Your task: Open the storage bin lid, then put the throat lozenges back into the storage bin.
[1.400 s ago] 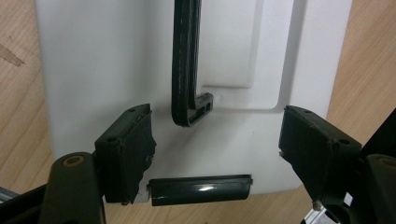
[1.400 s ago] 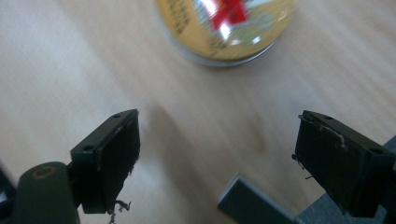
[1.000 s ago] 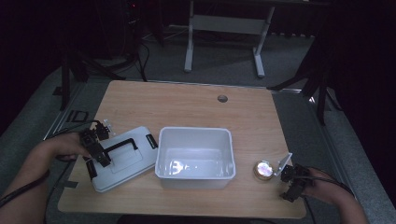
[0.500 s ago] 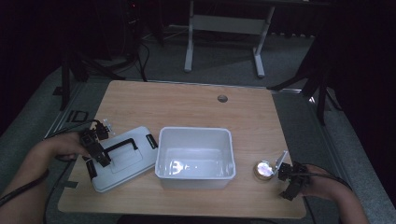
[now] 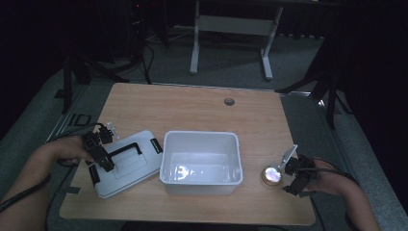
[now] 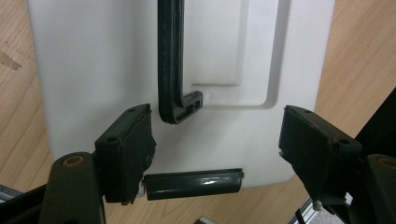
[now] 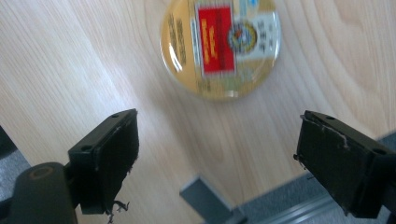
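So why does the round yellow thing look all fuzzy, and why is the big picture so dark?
In the right gripper view the round tin is blurred, so its label cannot be read. In the high view the room is dim; light glares off the tin and the white tub. In the left gripper view the white lid is sharp and evenly lit.

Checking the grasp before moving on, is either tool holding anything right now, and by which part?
Nothing is held. The left tool hangs open over the white lid near its black handle; the right tool is open short of the round tin.
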`<state>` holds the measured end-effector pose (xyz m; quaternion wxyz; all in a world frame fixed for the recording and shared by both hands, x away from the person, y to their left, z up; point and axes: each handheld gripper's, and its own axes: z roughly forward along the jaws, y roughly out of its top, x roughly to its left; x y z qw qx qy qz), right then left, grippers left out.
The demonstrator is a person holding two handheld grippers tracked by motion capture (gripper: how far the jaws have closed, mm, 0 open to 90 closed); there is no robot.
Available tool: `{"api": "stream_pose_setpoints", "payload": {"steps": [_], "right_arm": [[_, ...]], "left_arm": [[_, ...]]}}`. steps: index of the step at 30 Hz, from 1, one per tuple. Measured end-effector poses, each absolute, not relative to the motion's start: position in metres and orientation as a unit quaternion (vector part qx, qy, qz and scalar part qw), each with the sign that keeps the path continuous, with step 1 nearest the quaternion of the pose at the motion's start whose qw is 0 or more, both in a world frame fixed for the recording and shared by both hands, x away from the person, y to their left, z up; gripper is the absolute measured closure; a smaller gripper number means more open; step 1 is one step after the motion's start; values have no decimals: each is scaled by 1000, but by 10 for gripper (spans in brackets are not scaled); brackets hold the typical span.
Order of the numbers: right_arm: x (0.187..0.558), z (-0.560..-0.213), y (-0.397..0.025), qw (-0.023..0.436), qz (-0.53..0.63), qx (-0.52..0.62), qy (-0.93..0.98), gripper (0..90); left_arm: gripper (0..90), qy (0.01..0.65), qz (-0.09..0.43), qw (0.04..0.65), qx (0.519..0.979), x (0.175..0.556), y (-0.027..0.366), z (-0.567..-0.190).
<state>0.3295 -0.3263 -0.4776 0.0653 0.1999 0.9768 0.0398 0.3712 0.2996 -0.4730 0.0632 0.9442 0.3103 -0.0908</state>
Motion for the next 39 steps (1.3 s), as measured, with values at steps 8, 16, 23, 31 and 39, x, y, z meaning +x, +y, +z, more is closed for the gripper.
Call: {"api": "stream_pose_setpoints", "payload": {"steps": [8,16,23,31,39], "right_arm": [[335,-486,-314,66,28,160,985,130],[342,-493,-300,67,24,129,989,133],[353,-504,-289,63,16,122,990,140],[359,-512,-286,44,2,120,992,203],[353,-485,-284,57,2,101,993,205]], "left_arm": [[255,309,-93,66,944,371,300,-473],[255,308,-96,62,945,371,301,-475],[255,306,-95,60,945,371,300,-474],[255,303,-94,60,946,370,297,-473],[255,302,-94,52,947,371,297,-472]]}}
